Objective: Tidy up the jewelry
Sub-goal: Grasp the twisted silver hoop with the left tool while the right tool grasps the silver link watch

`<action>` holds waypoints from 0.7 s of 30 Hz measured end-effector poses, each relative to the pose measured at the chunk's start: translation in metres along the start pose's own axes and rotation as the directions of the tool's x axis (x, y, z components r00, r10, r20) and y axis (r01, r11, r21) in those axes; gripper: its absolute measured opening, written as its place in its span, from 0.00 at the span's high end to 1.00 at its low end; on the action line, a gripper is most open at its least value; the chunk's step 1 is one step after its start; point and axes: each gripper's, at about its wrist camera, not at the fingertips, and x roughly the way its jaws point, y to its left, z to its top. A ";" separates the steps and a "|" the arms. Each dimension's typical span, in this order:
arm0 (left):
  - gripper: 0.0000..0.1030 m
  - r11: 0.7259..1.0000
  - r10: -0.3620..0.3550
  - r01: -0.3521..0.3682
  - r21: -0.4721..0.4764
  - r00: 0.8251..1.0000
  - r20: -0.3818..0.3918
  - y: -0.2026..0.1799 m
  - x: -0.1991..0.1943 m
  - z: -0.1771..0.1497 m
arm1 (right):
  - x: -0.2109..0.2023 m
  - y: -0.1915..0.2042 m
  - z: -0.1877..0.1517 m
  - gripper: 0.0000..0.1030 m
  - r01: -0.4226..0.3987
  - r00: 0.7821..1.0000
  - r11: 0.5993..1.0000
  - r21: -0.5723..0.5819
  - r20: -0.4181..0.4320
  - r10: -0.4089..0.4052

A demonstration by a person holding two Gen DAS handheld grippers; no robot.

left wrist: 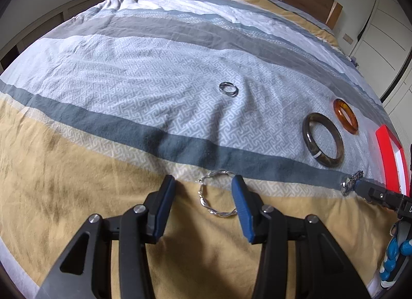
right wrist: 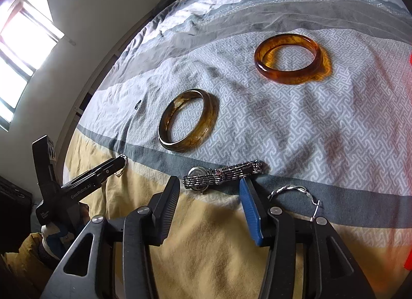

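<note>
While left gripper [left wrist: 203,190] straddles twisted bangle [left wrist: 216,196]; right gripper [right wrist: 209,185] flanks watch [right wrist: 221,174].

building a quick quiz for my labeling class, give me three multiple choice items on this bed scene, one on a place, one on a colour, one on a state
1. Where does the metal watch lie?
A. inside a drawer
B. on the bedspread just ahead of the right gripper
C. on a wooden floor

2. What colour is the bangle farthest from the right gripper?
A. amber orange
B. bright green
C. pink

3. How do the left gripper jaws stand?
A. shut on the watch
B. shut on nothing
C. open, with the twisted silver bracelet between the fingers

Answers:
1 B, the watch rests on the striped cover at the fingertips.
2 A, it glows translucent orange.
3 C, a wide gap shows between the blue pads, and the bracelet lies in it.
</note>
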 end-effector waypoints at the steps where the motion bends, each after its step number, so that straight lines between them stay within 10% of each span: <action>1: 0.57 1.000 0.000 0.000 -0.002 1.000 0.000 0.000 0.002 0.000 | 0.001 0.000 0.001 0.53 -0.001 1.000 1.000 0.000 0.003 0.001; 14: 0.60 0.997 0.051 -0.052 0.059 0.999 0.020 -0.009 0.009 -0.002 | 0.016 0.001 0.013 0.65 0.058 0.998 0.997 -0.043 0.025 -0.057; 21: 0.90 0.995 0.074 -0.076 0.070 0.997 0.026 -0.009 0.007 -0.003 | 0.018 -0.006 0.009 0.84 0.065 0.998 0.996 -0.062 0.001 -0.065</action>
